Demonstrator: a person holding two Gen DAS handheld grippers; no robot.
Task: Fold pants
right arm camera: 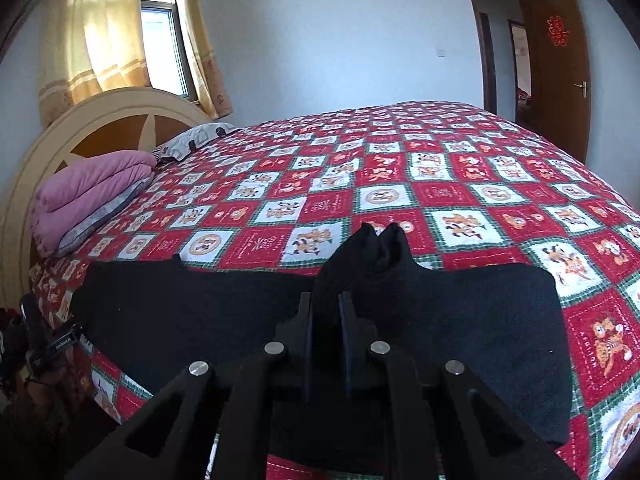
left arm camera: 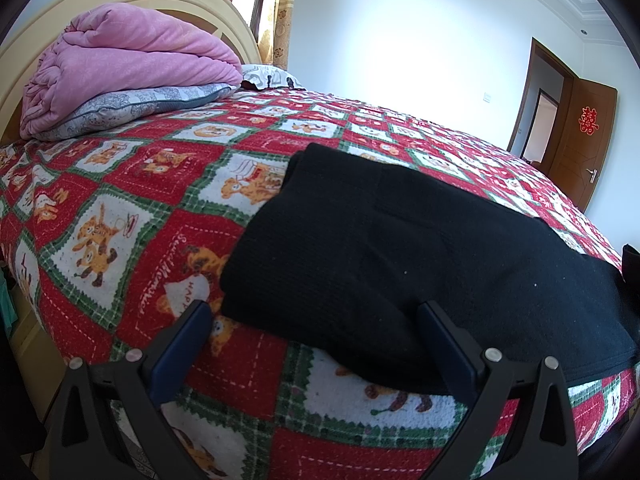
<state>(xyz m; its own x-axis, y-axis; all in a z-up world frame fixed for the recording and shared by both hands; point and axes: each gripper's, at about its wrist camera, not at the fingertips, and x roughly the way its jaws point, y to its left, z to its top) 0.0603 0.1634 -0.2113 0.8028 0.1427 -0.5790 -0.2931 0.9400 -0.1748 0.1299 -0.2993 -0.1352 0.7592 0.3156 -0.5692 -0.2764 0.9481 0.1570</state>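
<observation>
Black pants (left arm camera: 400, 248) lie flat along the near edge of a bed with a red, white and green patterned quilt (left arm camera: 160, 184). My left gripper (left arm camera: 316, 312) is open, its fingers straddling the near left corner of the pants, just above the quilt. In the right wrist view the pants (right arm camera: 460, 320) spread left and right. My right gripper (right arm camera: 326, 300) is shut on a bunched fold of the pants and lifts it into a peak (right arm camera: 380, 244) above the rest of the cloth.
A folded pink blanket (left arm camera: 128, 68) rests on a grey pillow (left arm camera: 132, 110) by the cream headboard (right arm camera: 104, 120). A second pillow (right arm camera: 192, 140) lies beside it. A window with yellow curtains (right arm camera: 100, 40) is behind. A brown door (right arm camera: 556, 52) stands open at far right.
</observation>
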